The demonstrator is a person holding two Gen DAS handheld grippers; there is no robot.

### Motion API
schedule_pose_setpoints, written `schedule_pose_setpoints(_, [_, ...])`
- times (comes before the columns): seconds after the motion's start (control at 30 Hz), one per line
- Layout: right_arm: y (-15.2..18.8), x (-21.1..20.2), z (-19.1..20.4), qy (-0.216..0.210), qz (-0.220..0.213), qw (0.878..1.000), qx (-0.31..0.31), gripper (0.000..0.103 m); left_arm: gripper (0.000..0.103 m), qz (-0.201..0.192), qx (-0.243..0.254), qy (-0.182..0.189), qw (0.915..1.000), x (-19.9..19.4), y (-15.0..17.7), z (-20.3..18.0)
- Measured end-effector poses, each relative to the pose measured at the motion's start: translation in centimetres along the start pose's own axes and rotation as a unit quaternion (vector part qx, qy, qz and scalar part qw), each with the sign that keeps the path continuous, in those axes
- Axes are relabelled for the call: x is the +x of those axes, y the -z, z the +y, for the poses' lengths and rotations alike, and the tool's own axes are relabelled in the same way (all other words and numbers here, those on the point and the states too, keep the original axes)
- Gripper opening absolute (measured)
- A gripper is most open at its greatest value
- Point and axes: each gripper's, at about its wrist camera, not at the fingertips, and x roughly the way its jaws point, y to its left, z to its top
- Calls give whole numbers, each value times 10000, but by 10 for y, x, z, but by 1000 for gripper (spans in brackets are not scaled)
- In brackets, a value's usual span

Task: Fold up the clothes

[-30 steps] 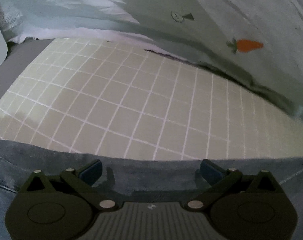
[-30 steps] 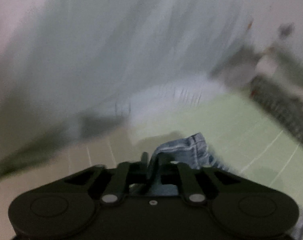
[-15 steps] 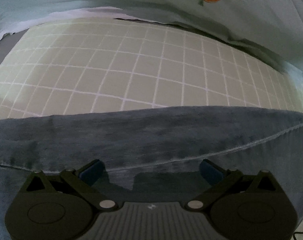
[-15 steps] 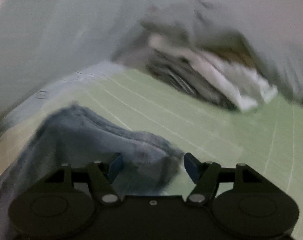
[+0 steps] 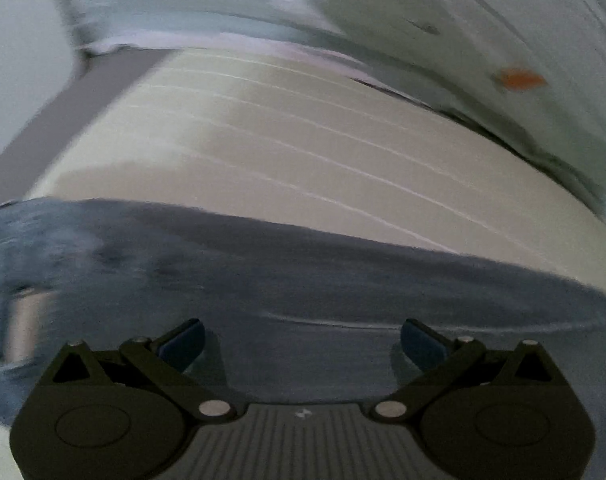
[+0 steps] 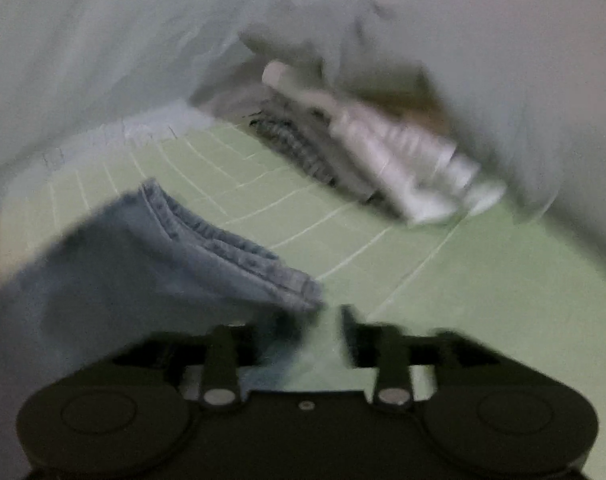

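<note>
Jeans lie folded on your gridded mat, both grippers' jaws apart and empty; the heap of clothes beyond looks unfolded.

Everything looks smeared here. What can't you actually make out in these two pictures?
- Left wrist view: motion blur hides the seams of the jeans; their left end is cut off by the edge.
- Right wrist view: blur hides what garments are in the pile.
- Right gripper: blur hides whether it touches the denim.

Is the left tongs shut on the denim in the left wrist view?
No, the left tongs stand wide open, with the denim spread beneath them.
</note>
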Motion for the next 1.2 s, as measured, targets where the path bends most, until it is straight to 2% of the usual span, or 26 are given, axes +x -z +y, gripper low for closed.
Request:
schedule_pose_setpoints(0.03, [1,-10,7,5,-107,9998,-185,61,103,-82,-132,-93,9998,-7,2,16])
schedule_pose_setpoints(0.07, [4,-22,15,-169,-160,9994,-271,66,103,-164,-264,-186,9993,-13,5,33])
schedule_pose_setpoints(0.13, [11,-45,37,-674,-150,9970,-355,75,103,-290,-435,-372,9979,-22,7,60])
schedule_pose_setpoints(0.2, [21,-68,68,-1323,-5,9904,-408,79,103,-405,-548,-538,9962,-29,9,85])
schedule_pose_setpoints(0.3, [37,-102,116,-2284,213,9721,-484,83,103,-540,-594,-620,9948,-29,3,111])
schedule_pose_setpoints(0.4, [56,-134,166,-3133,437,9468,-584,85,103,-630,-593,-675,9940,-20,-8,132])
schedule_pose_setpoints(0.5, [76,-161,222,-3495,522,9315,-865,85,103,-697,-642,-727,9928,-9,-19,152])
schedule_pose_setpoints(0.63, [95,-184,280,-3684,471,9235,-960,87,103,-754,-644,-814,9917,3,-28,176])
schedule_pose_setpoints(0.7, [102,-192,301,-3698,525,9234,-885,90,103,-642,-665,-665,9935,14,-33,185])
schedule_pose_setpoints(0.83, [118,-203,325,-3302,680,9366,-956,90,103,-445,-797,-307,9954,30,-33,199])
schedule_pose_setpoints(0.9, [125,-208,330,-3092,643,9437,-985,85,103,-350,-966,-138,9946,37,-33,207])
schedule_pose_setpoints(1.0, [128,-214,331,-2818,605,9513,-1092,70,103,-226,-1156,73,9930,46,-29,216])
schedule_pose_setpoints(1.07, [127,-214,330,-2692,589,9545,-1138,51,103,-262,-1042,97,9942,47,-28,216])
schedule_pose_setpoints(1.2, [124,-209,317,-2643,596,9570,-1039,28,103,-238,-870,105,9959,49,-29,215])
